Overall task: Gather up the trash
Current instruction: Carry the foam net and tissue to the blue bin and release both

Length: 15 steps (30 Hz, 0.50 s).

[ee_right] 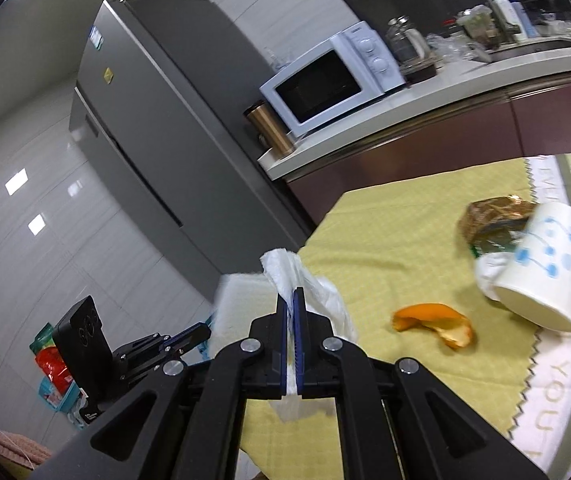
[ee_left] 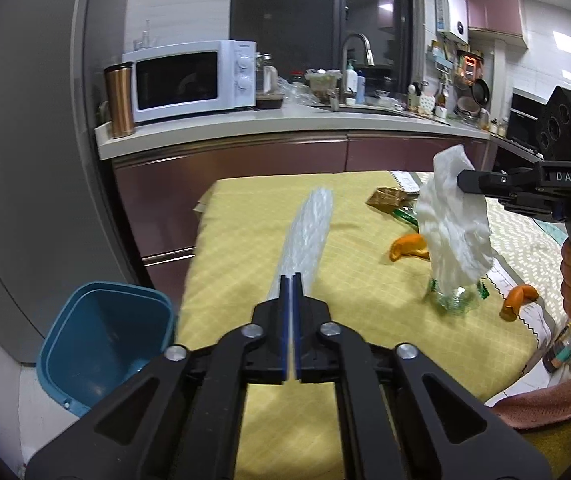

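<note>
My left gripper (ee_left: 291, 276) is shut on a long strip of clear bubble wrap (ee_left: 309, 232) that sticks out forward above the yellow tablecloth (ee_left: 245, 240). My right gripper (ee_left: 463, 180) (ee_right: 290, 292) is shut on a crumpled white tissue (ee_left: 453, 224) (ee_right: 285, 268), which hangs above the table. In the right wrist view the left gripper (ee_right: 201, 332) shows low on the left. Two orange peels (ee_left: 407, 246) (ee_left: 519, 298) lie on the cloth, one also seen as an orange peel (ee_right: 433, 324) in the right wrist view. An open blue bin (ee_left: 101, 340) stands on the floor left of the table.
A clear green-tinted bottle (ee_left: 455, 300) lies under the tissue. A brown wrapper (ee_right: 493, 216) and two tipped paper cups (ee_right: 541, 264) lie at the table's far right. A kitchen counter (ee_left: 285, 124) with a microwave (ee_left: 193, 80) runs behind; a grey fridge (ee_right: 145, 120) stands left.
</note>
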{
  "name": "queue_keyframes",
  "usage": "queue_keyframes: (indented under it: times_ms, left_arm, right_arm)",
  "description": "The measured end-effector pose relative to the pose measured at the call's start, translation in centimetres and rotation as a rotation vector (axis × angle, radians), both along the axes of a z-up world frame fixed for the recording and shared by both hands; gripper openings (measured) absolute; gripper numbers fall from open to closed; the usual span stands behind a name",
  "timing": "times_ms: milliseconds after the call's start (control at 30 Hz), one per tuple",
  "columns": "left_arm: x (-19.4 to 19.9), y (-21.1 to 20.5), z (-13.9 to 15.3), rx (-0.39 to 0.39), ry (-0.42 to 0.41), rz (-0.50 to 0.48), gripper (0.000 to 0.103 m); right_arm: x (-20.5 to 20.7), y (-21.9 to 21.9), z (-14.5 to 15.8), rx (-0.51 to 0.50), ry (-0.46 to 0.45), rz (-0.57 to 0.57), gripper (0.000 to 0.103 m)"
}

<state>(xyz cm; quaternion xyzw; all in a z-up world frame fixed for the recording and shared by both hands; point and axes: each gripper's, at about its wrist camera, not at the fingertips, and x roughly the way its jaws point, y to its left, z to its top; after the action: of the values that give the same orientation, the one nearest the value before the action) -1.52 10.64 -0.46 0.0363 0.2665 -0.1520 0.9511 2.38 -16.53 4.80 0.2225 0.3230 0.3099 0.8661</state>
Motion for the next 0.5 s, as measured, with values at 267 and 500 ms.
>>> queue_keyframes:
  times_ms: [267, 500]
  left_arm:
    - [-0.5, 2.4, -0.2, -0.044, 0.022, 0.009, 0.001]
    - [-0.4, -0.2, -2.0, -0.031, 0.06, -0.097, 0.037]
  right_arm:
    - [0.8, 3.3, -0.1, -0.006, -0.002, 0.07, 0.002]
    - [1.0, 3.2, -0.9, 0.0, 0.03, 0.059, 0.002]
